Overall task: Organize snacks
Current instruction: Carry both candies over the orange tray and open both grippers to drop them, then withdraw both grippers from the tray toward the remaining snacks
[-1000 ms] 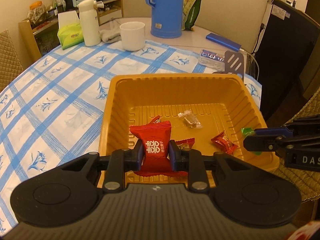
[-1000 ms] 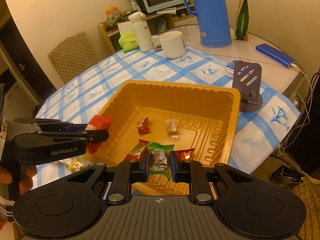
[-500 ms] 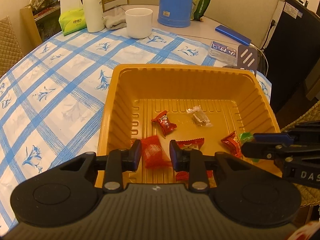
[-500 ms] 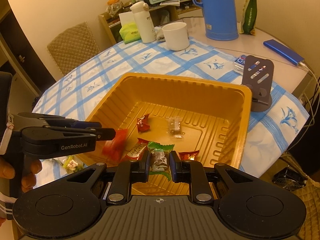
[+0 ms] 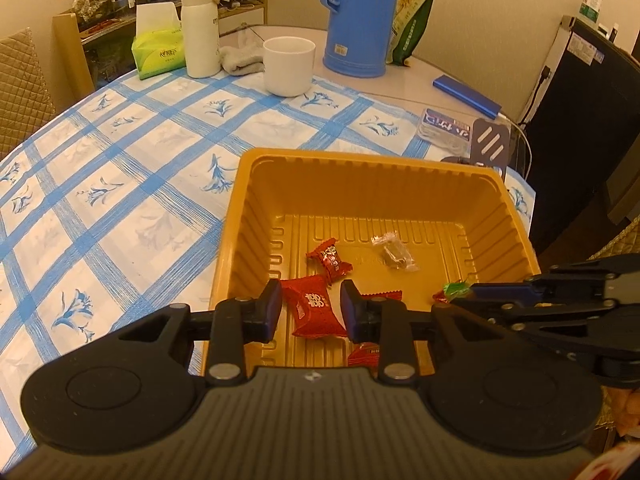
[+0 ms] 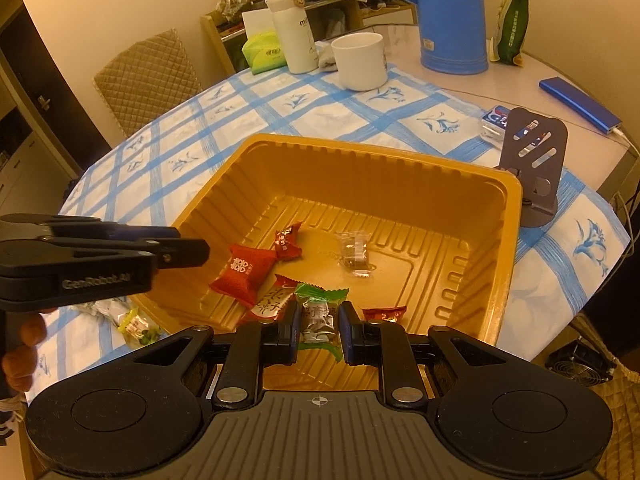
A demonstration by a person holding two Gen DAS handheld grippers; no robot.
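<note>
Hovering over the near edge of the orange tray [image 6: 516, 200], both hand-held grippers point down into it. The risk, as I judge it, lies with the right gripper [image 6: 319, 330]: if it lets go this close to the near wall, its green-wrapped candy [image 6: 319, 312] could catch the rim and fall outside the tray, or land on the long red wrapper [image 6: 272, 300] lying in the tray just beside it. The right jaws are clamped narrowly on that candy. The left gripper [image 5: 310, 312] has its jaws parted a little, gripping nothing; the red square packet [image 5: 314, 312] lies loose on the tray floor below them. A few wrapped snacks [image 6: 134, 322] wait on the tablecloth [image 5: 120, 184] outside the tray's left wall.
</note>
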